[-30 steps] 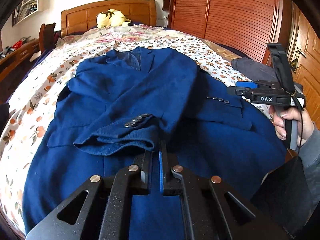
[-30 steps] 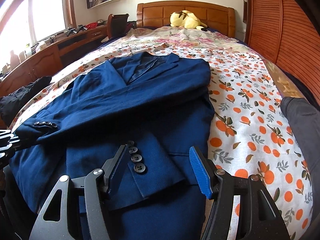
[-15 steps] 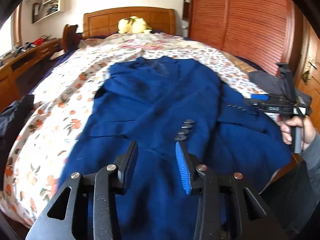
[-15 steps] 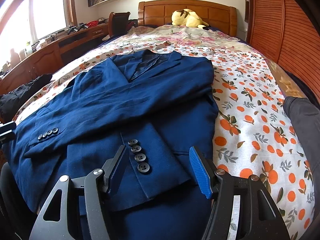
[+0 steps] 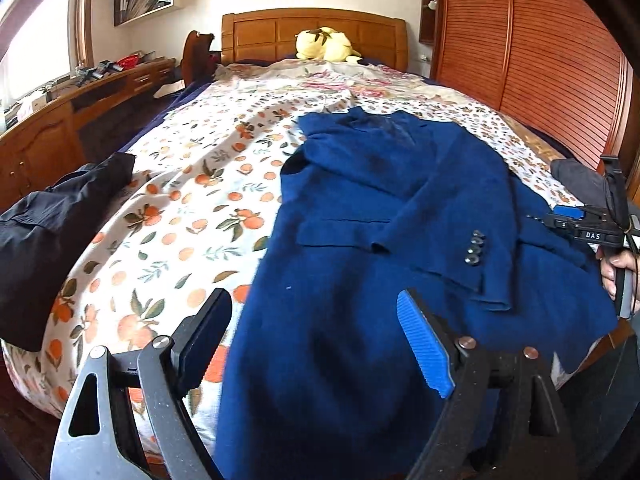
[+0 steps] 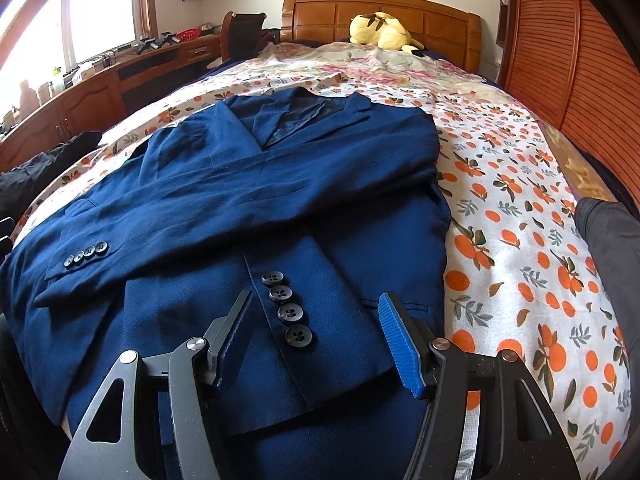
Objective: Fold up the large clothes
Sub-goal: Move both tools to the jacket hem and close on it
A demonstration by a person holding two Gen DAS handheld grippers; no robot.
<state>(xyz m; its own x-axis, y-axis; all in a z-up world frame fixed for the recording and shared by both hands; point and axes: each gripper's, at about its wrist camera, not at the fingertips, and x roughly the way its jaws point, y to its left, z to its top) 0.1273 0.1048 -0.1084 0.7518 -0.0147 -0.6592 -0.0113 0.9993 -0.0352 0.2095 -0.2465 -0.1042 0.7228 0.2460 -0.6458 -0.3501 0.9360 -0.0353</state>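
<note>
A navy blue suit jacket (image 5: 380, 208) lies face up on the bed, both sleeves folded across its front (image 6: 256, 208). One buttoned cuff (image 6: 86, 260) rests at the jacket's left side, the other cuff (image 6: 288, 312) lies just ahead of my right gripper. My left gripper (image 5: 316, 332) is open and empty above the jacket's lower left hem. My right gripper (image 6: 316, 328) is open and empty, its jaws either side of the near cuff, above it. The right gripper also shows at the right edge of the left wrist view (image 5: 588, 228).
The bed has an orange-print sheet (image 5: 188, 208) and a wooden headboard (image 6: 380, 12) with a yellow plush toy (image 6: 380, 32). A black garment (image 5: 52, 232) lies at the bed's left edge, a grey one (image 6: 608, 240) at the right. A wooden desk (image 5: 60, 120) stands left, a slatted wardrobe (image 5: 540, 60) right.
My left gripper let go of the sleeve cuff, opened wide and drew back to the left. The sleeve now lies across the jacket. My right gripper stayed open and hardly moved.
</note>
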